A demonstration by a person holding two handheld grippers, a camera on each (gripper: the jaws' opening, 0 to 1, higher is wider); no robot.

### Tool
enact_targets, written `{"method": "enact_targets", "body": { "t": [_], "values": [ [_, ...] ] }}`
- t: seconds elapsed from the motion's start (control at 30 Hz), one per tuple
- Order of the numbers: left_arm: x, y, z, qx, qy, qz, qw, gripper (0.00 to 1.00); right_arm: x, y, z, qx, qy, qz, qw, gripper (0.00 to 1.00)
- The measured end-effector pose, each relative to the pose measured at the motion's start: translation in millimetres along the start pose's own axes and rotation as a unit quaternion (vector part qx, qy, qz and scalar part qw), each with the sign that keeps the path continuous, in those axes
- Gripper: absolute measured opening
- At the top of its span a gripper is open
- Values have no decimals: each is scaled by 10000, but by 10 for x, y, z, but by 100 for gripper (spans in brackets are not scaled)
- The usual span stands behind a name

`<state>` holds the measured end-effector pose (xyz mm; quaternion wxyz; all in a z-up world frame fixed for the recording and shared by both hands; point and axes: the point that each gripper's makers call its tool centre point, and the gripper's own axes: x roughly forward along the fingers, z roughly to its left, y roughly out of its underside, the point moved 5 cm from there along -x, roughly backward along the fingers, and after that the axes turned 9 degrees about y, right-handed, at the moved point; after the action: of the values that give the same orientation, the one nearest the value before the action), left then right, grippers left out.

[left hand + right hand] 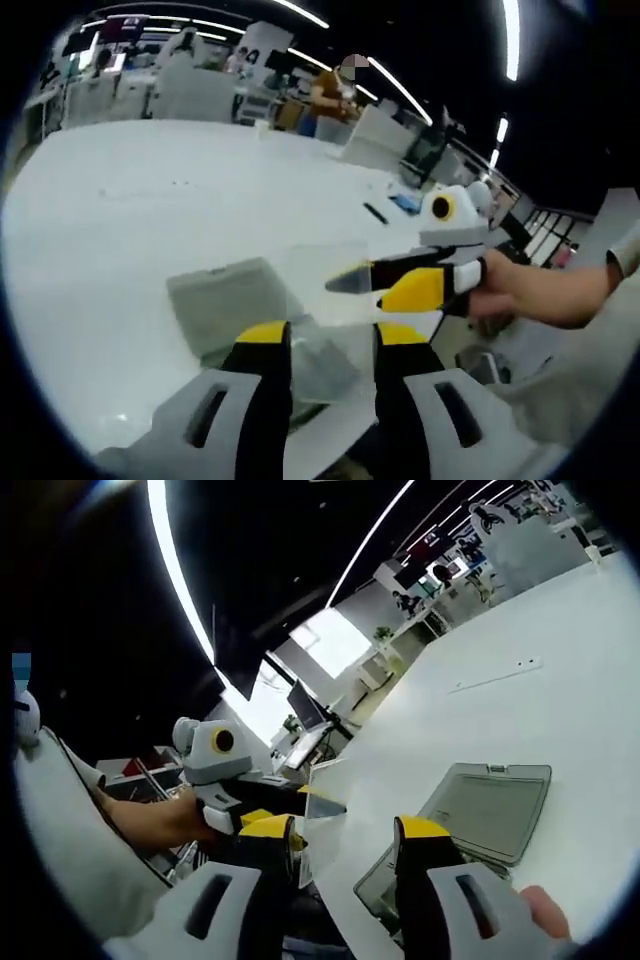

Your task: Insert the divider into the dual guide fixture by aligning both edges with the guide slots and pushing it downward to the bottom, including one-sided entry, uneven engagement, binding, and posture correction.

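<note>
In the left gripper view I see my left tongs (pixel 330 345) rising from the bottom, the two yellow-tipped jaws standing apart. A clear divider (pixel 325 290) sits between and just above them. It is a thin transparent sheet, so its edges are hard to follow, and I cannot tell for sure if my left jaws press on it. The right tongs (pixel 352 283) come in from the right side, held by a hand (pixel 520 290), and their jaws look closed on the right edge of the divider.

Under the divider lies a grey fixture (pixel 225 300) with a flat lid, resting on the white tabletop (pixel 120 220). The divider is above the fixture, near its right end, and it seems tilted rather than level.

In the right gripper view my right tongs (pixel 345 832) have the jaws wide apart at the bottom. The left tongs (pixel 320 802) enter from the left and meet the pale divider (pixel 328 830) at its upper corner. The grey fixture (pixel 490 808) lies to the right on the tabletop (pixel 540 710), just beside the right jaw. Far on the tabletop lies a small blue item (pixel 405 203).
</note>
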<state>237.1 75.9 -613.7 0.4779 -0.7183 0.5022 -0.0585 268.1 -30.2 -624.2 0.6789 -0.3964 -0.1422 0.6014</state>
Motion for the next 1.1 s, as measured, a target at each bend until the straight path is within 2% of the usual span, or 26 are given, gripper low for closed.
{"method": "enact_targets", "body": {
  "t": [0.1, 0.3, 0.43, 0.6, 0.8, 1.1],
  "values": [
    [-9, -6, -45, -123, 261, -146, 9995, 28, -8, -8, 21, -25, -84, 21, 10000, 36],
    [-60, -12, -55, -323, 487, -317, 9978, 28, -33, -17, 51, -7, -287, 56, 9996, 38],
    [-74, 0, -92, -323, 653, -339, 9968, 28, -44, -13, 71, 34, -416, 95, 9991, 38],
    [-90, 5, -127, -551, 965, -510, 9925, 28, -46, -42, 147, 24, -670, 60, 9977, 40],
    [-97, 26, -134, -607, 1107, -548, 9905, 28, -34, -79, 240, 31, -894, 36, 9960, 41],
    [-87, 40, -213, -661, 1555, -581, 9839, 28, -10, -90, 270, 34, -1059, 58, 9944, 42]
  ]
}}
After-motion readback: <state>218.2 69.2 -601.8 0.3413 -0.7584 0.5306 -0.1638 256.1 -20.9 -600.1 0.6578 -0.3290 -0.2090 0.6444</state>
